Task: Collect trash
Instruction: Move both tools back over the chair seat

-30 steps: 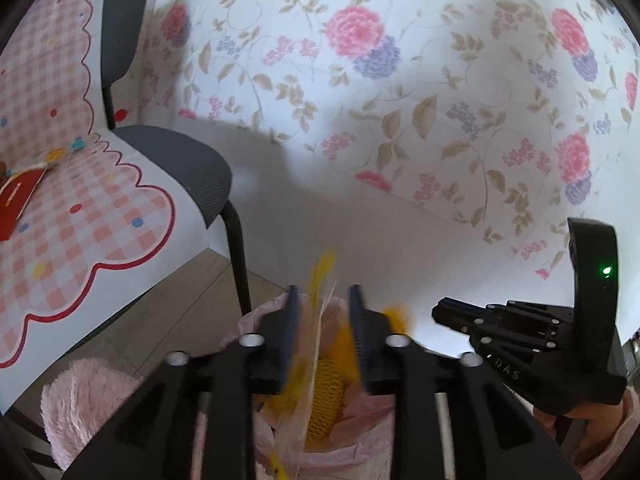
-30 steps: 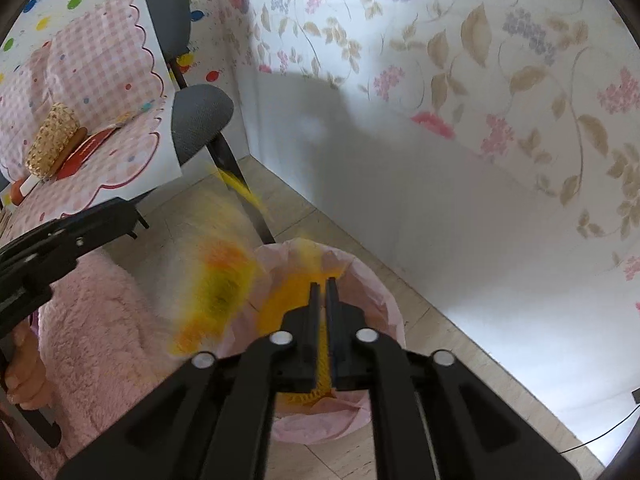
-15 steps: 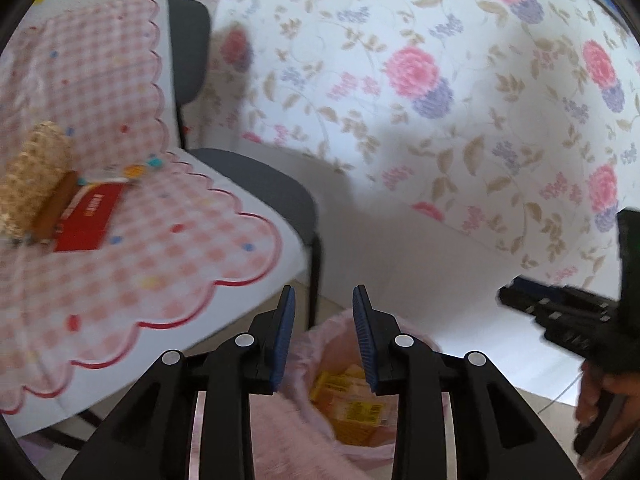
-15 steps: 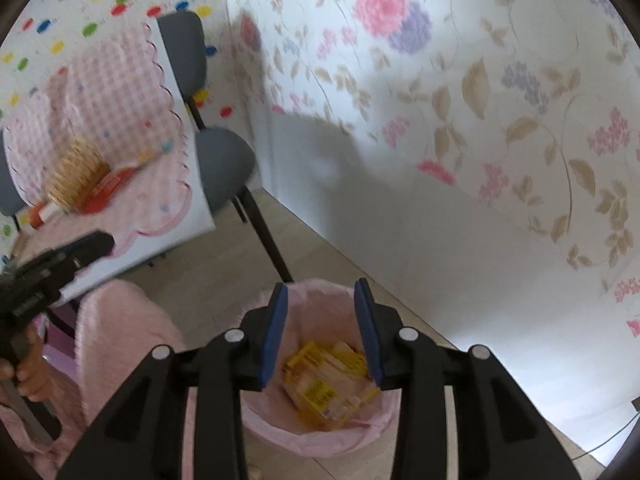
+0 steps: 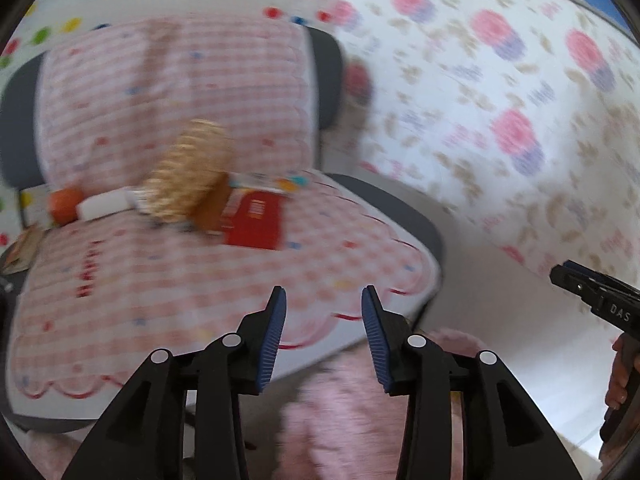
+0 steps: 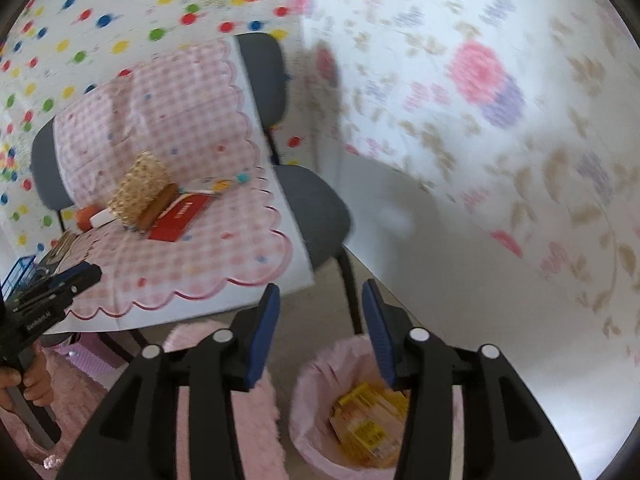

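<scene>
While both claws gape empty, yellow wrappers (image 6: 366, 432) lie binned below the right claw (image 6: 320, 334).

Only legible text: "DAS" in white on the black body of the right gripper (image 5: 592, 294); lettering on the left gripper (image 6: 52, 288) and red box (image 5: 254, 220) too blurred.

The checked cloth (image 6: 192, 264) in front of the woven roll (image 6: 138, 190) and red box (image 6: 180, 218) lies bare, leaving open room to reach in. Those items crowd the back of the chair seat, against the backrest (image 6: 262, 76). Below, the pink-lined bin (image 6: 316, 408) has an unobstructed mouth; the chair leg (image 6: 352, 288) stands just behind it, the floral wall (image 6: 500, 120) beyond.
</scene>
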A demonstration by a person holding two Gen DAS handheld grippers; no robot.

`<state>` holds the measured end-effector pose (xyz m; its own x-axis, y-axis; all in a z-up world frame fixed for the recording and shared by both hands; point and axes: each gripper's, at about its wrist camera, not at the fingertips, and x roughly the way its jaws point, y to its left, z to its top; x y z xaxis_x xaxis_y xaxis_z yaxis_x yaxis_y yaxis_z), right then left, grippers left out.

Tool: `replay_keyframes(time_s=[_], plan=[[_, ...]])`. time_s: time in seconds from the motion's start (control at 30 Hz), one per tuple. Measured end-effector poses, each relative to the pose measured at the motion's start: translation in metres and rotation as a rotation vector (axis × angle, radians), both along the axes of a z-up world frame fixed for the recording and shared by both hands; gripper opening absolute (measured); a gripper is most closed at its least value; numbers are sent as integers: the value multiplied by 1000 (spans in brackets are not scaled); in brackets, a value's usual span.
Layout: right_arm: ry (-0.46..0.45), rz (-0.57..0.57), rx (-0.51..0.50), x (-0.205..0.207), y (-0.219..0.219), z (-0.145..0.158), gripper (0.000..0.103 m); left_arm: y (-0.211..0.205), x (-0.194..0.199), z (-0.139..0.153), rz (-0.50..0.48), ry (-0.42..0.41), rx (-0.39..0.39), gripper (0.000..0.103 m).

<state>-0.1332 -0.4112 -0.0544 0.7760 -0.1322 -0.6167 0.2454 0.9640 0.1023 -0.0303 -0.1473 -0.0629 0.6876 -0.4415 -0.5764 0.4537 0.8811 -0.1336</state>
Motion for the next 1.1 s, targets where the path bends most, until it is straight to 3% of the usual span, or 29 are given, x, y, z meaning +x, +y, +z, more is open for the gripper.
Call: replay_keyframes(time_s=[0.13,0.23,0.47,0.53,0.67,0.73,0.8,0.9,1.1], plan=[[6,87,-9,29,26,6,45,36,10,6,113,-18,-5,48],[-6,152,-22,53,47,11,59,60,18,10,188,-24,2,49],[-27,247,-36,96,79,20,59,96,41,21,272,-15,10,51],[-33,263,-40,106,84,23,60,100,48,22,273,-12,15,60],[-41,289,-42,133,94,29,69,100,66,25,268,2,39,66],[-40,296,-39,147,97,29,74,99,76,25,266,13,50,76],[-40,290,-34,158,97,27,81,95,89,25,261,22,63,77],[-39,283,-12,174,96,23,83,86,109,26,241,27,84,87],[-40,248,9,201,85,17,83,61,162,20,167,39,160,87]])
